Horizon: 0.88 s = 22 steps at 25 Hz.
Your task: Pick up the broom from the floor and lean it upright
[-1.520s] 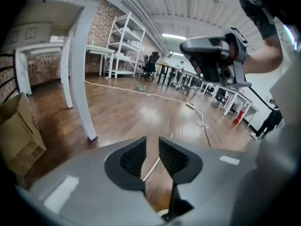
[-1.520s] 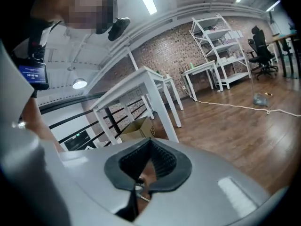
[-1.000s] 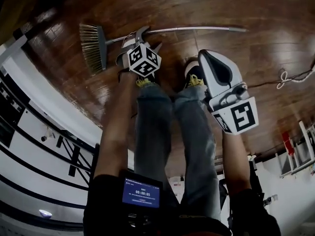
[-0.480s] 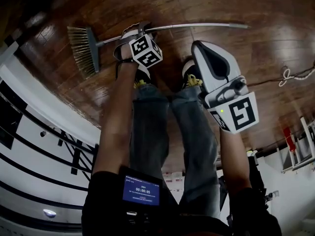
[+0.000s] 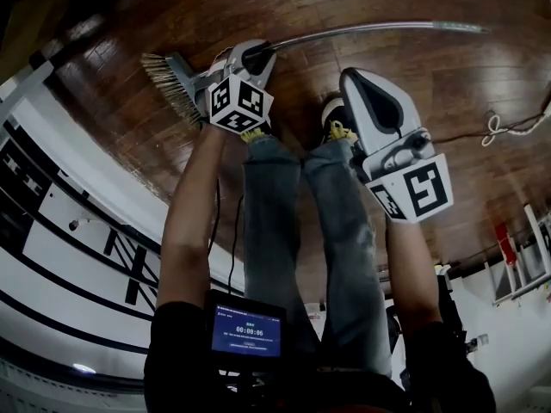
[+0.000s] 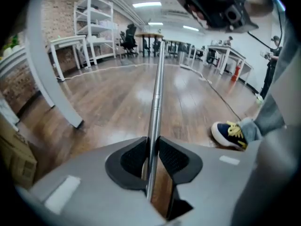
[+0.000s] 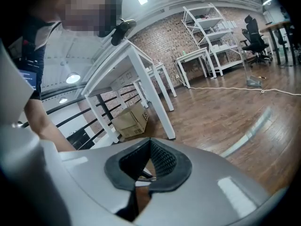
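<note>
**Head view.** The left gripper point(image 5: 256, 58) is clamping the broom point(image 5: 310, 37) low on its handle point(image 5: 396, 26), close to the head. A second ago its fingers were standing spread over the broom, which was lying flat on the floor point(image 5: 448, 93). The head end is now riding up with the gripper and the bristles point(image 5: 168, 84) are hanging to the left. The far end of the handle is trailing off to the right, and whether it is touching the boards cannot be told. Judgement: the pickup is under way, and the leaning upright is not yet done. The right gripper point(image 5: 353, 83) is hovering apart from the broom, beside the shoes point(image 5: 337, 126). A cable point(image 5: 508, 129) is lying well off to the right.

**Left gripper view.** The fingers point(image 6: 175, 158) are closing on the handle, with a pad touching it on each side. The shaft is running straight out ahead. The floor is showing as glossy wood planking. Shelving point(image 6: 96, 27) is standing at the left, and desks point(image 6: 225, 55) are lining the back of the room.

**Right gripper view.** The fingers point(image 7: 164, 159) are resting pressed together, with nothing between them. A white table point(image 7: 127, 55) is standing close by, with a box point(image 7: 131, 120) under it. More shelving is standing against a brick wall beyond.
</note>
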Motion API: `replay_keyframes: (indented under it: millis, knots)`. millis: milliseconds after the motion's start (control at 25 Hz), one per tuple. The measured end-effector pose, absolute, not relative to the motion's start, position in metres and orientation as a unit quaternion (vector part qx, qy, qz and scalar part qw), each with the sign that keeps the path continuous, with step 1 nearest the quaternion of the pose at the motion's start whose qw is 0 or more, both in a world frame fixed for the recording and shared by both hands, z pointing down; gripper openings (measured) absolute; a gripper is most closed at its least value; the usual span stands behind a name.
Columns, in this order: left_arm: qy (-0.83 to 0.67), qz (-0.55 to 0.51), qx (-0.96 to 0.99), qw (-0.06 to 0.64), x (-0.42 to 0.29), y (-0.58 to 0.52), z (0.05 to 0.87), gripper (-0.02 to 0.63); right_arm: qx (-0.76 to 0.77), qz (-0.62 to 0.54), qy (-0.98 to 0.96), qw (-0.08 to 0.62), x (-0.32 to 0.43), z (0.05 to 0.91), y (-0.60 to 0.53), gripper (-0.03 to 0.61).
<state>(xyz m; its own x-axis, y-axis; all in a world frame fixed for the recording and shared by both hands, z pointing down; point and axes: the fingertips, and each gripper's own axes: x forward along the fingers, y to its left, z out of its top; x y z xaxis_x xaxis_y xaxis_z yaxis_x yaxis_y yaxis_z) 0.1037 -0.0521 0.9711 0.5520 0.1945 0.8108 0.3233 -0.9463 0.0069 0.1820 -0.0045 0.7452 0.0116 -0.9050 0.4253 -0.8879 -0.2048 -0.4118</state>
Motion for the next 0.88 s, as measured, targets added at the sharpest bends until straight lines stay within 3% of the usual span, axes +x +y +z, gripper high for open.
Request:
replay_keyframes:
  millis: [240, 520, 600, 880]
  knots:
    - [-0.06, -0.379, -0.923, -0.005, 0.08, -0.109, 0.862, 0.097, -0.706, -0.316, 0.633, 0.014, 0.18, 0.684, -0.032, 0.002]
    - [0.071, -0.321, -0.943, -0.055, 0.048, -0.163, 0.806, 0.096, -0.661, -0.28, 0.696, 0.024, 0.147, 0.628, -0.091, 0.01]
    - [0.104, -0.306, -0.944, -0.07, 0.036, -0.174, 0.789, 0.095, -0.636, -0.279, 0.72, 0.02, 0.125, 0.61, -0.1, 0.083]
    - [0.212, -0.23, -0.939, -0.143, 0.024, -0.221, 0.737, 0.094, -0.606, -0.272, 0.747, -0.001, 0.097, 0.575, -0.111, 0.066]
